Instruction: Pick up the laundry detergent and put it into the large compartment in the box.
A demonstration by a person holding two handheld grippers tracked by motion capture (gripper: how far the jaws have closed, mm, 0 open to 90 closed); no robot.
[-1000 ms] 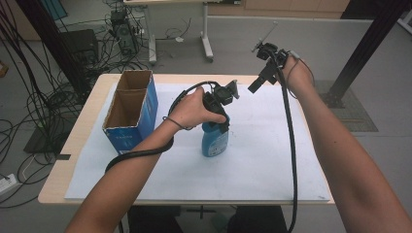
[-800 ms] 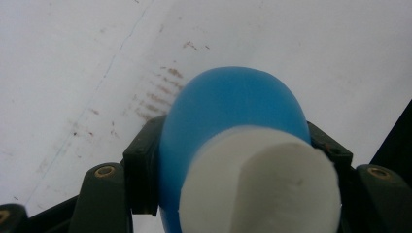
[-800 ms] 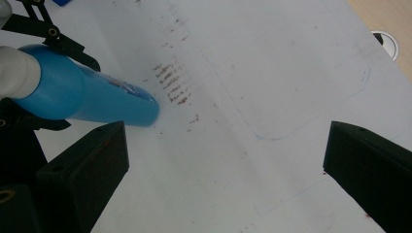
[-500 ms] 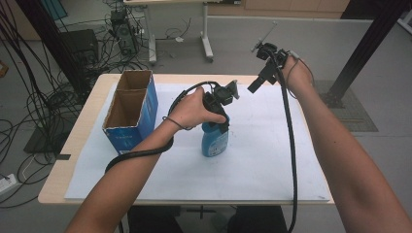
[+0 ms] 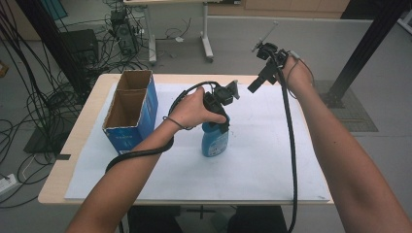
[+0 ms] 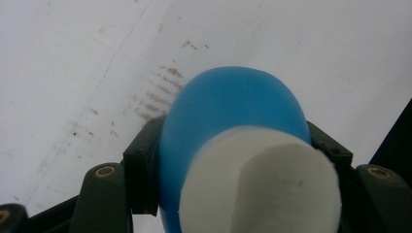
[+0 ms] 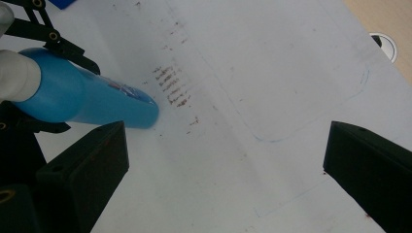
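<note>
Two tongs | left [image 5: 219,127] clamps blue bottle [image 5: 214,141], neck hidden | right [image 7: 223,165] agape, empty

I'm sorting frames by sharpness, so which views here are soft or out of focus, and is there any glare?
Left gripper view: the blue bottle and its white cap sit very close and blur. Right gripper view: its own jaws look soft, but the brown smudges on the white sheet are crisp. High view: evenly lit, no strong glare.

One blue bottle [image 5: 215,141], one two-compartment cardboard box [image 5: 130,112] at centre left, and two grippers: left gripper [image 5: 219,104], right gripper [image 5: 265,65].
</note>
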